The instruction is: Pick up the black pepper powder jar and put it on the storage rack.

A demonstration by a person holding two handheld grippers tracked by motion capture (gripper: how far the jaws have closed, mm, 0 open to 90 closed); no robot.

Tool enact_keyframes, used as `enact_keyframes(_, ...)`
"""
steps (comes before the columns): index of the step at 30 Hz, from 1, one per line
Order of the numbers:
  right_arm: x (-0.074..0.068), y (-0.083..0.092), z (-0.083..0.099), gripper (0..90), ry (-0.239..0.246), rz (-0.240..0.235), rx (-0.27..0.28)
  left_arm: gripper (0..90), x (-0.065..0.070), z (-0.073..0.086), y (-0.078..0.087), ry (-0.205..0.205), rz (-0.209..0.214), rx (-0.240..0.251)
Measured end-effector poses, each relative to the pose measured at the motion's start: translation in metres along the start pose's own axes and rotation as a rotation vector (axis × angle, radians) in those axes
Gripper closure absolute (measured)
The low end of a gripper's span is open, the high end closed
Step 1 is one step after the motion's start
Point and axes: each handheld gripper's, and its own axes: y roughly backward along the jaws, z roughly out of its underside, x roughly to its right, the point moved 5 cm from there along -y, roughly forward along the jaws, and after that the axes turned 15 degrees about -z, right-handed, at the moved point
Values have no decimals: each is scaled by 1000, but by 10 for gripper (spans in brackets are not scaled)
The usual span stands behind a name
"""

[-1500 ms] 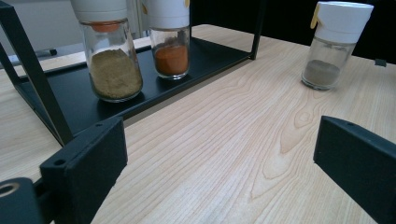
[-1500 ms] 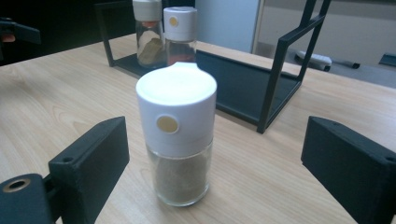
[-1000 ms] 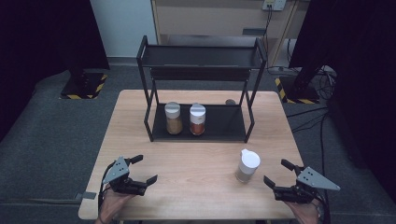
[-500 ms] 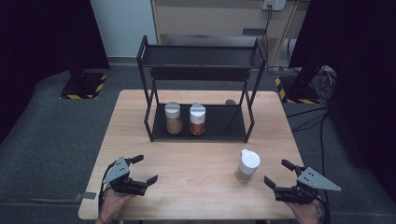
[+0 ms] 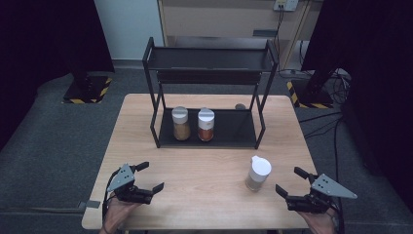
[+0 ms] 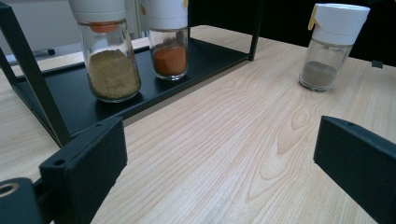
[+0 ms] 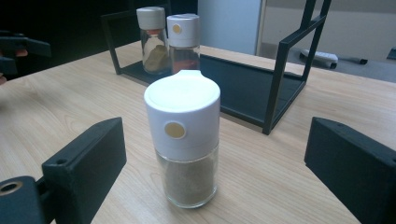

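Note:
A glass spice jar (image 5: 257, 173) with a white flip cap and brownish powder stands loose on the wooden table (image 5: 204, 165), front right. My right gripper (image 5: 288, 180) lies just right of it, open; its jaws have just been opening, with nothing between them. In the right gripper view the jar (image 7: 185, 144) stands upright a short way ahead of the jaws. My left gripper (image 5: 152, 176) rests open and unladen near the front left edge. Two more jars, one of tan powder (image 5: 180, 123) and one of orange powder (image 5: 205, 125), stand on the black rack's lower shelf (image 5: 234, 130).
The two-tier black metal rack (image 5: 209, 58) stands at the back middle of the table, its upper shelf bare. A small dark object (image 5: 240, 106) lies on the table behind the rack's right side. Bare wood lies between the rack and the grippers.

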Motion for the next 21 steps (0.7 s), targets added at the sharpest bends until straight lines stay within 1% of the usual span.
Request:
enact_keyframes(3,-1,1,-5,57,-2,2,2,17,2,-1,1,-7,-8,4)
enact_keyframes(6,-3,1,-9,57,4,-1,0,17,2,-1,1,0,-13,8)
enact_keyframes(8,-2,1,-11,57,-1,-10,5,18,3,-2,1,1,-19,6)
enact_keyframes(10,-2,0,-16,62,-5,-23,-7,18,5,-3,2,7,-22,9)
enact_keyframes(12,-3,-1,-18,67,4,-32,-3,19,6,-5,1,10,-29,6)
enact_keyframes(20,-5,-14,-29,61,6,-42,-36,21,10,-12,2,4,-37,11)
enact_keyframes(21,-4,-16,-30,61,6,-46,-37,21,11,-13,3,-6,-39,8)
